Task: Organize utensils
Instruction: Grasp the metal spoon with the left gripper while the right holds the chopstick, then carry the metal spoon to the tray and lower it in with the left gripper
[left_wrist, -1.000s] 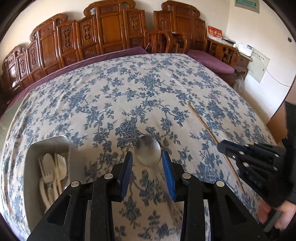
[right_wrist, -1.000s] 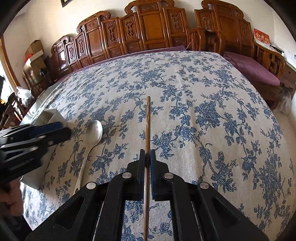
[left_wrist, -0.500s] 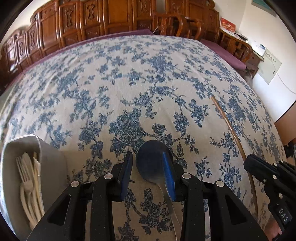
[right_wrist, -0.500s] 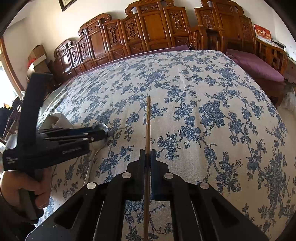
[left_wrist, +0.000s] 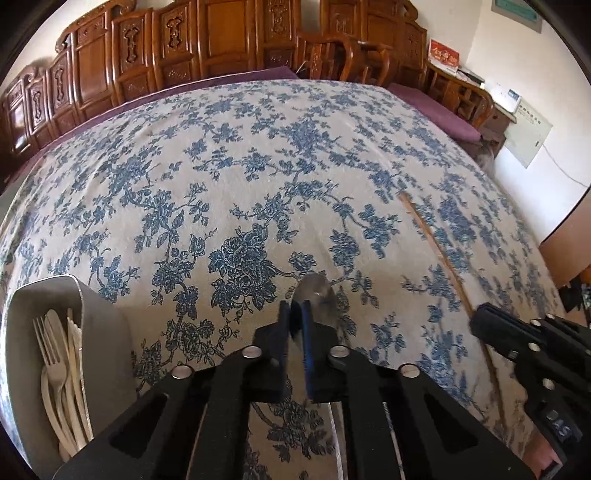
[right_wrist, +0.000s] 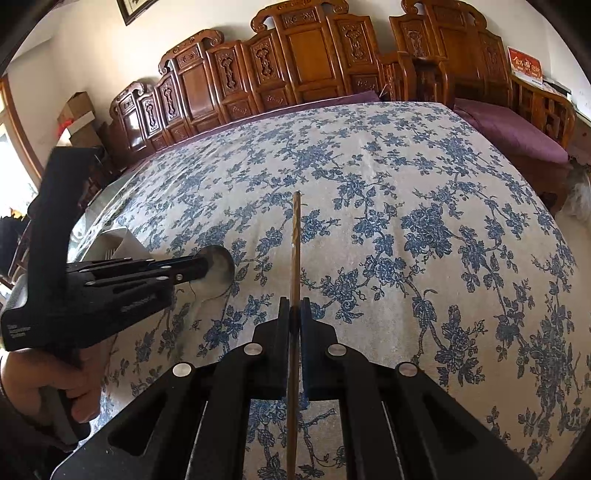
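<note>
My left gripper (left_wrist: 295, 314) is shut on a metal spoon (left_wrist: 316, 295), whose bowl sticks out past the fingertips, just above the floral tablecloth. The right wrist view shows that gripper (right_wrist: 201, 264) with the spoon bowl (right_wrist: 221, 264) at its tip. My right gripper (right_wrist: 294, 314) is shut on a wooden chopstick (right_wrist: 295, 236) that points forward over the cloth. The chopstick (left_wrist: 436, 243) and right gripper (left_wrist: 480, 317) show at the right of the left wrist view.
A grey utensil tray (left_wrist: 92, 325) at the lower left holds several pale forks and spoons (left_wrist: 59, 373); its corner shows in the right wrist view (right_wrist: 118, 240). Carved wooden chairs (right_wrist: 295, 66) line the table's far edge. A purple cushion (right_wrist: 517, 129) lies at the right.
My left gripper's jaws closed on the spoon's bowl end, and the spoon has tipped onto its edge between them. The right gripper kept hold of the chopstick.
</note>
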